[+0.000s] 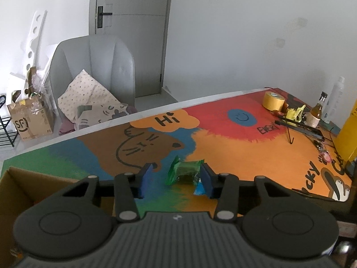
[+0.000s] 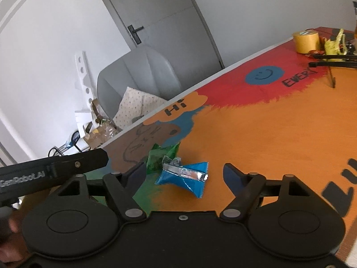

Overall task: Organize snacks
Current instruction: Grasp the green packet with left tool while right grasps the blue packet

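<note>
A green snack packet (image 1: 184, 171) lies on the painted table, with a blue snack packet (image 1: 199, 189) just behind it on the right. My left gripper (image 1: 176, 177) is open, its blue pads on either side of the green packet without gripping it. In the right wrist view the green packet (image 2: 161, 159) and the blue packet (image 2: 185, 178) lie side by side, the blue one with a shiny silver strip. My right gripper (image 2: 185, 175) is open around the blue packet. The left gripper's body (image 2: 53, 169) shows at the left.
A cardboard box (image 1: 26, 178) stands at the table's near left. A yellow tape roll (image 1: 273, 100), bottles (image 1: 316, 111), a black stand (image 1: 299, 127) and a yellow box (image 1: 349, 131) crowd the far right. A grey chair (image 1: 93, 67) stands beyond the table.
</note>
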`<state>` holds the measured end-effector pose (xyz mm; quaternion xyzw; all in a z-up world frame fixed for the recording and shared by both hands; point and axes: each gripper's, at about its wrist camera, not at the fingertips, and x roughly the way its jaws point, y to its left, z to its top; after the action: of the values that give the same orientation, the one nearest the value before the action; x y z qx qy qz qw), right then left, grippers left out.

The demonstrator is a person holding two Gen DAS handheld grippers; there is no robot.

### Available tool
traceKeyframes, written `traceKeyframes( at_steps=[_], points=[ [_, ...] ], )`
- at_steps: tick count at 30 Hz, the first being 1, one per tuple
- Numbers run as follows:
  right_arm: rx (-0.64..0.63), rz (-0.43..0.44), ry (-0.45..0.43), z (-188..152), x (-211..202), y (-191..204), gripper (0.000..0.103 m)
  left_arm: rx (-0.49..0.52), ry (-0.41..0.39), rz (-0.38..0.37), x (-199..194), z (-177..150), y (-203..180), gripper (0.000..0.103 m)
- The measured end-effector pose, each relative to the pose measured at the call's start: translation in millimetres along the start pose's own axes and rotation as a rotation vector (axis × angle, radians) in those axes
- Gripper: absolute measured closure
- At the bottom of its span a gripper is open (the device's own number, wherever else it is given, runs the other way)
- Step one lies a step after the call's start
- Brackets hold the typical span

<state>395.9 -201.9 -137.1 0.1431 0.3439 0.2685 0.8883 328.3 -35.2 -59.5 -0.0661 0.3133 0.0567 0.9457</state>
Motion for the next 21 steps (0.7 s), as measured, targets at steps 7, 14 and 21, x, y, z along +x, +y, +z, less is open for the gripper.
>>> traceKeyframes(
  at_steps=[7, 14, 21],
  points=[
    [-0.021, -0.008, 0.041, -3, 22, 8, 0.041, 0.003, 0.004, 0.024, 4, 3, 2, 0.057],
    [-0.034, 0.022, 0.048, -9, 16, 1, 0.091, -0.011, 0.010, 0.035, 6, 3, 2, 0.057],
    [-0.015, 0.015, 0.038, -16, 0, -13, 0.103, 0.012, 0.006, 0.039, 9, 5, -12, 0.057]
  ],
)
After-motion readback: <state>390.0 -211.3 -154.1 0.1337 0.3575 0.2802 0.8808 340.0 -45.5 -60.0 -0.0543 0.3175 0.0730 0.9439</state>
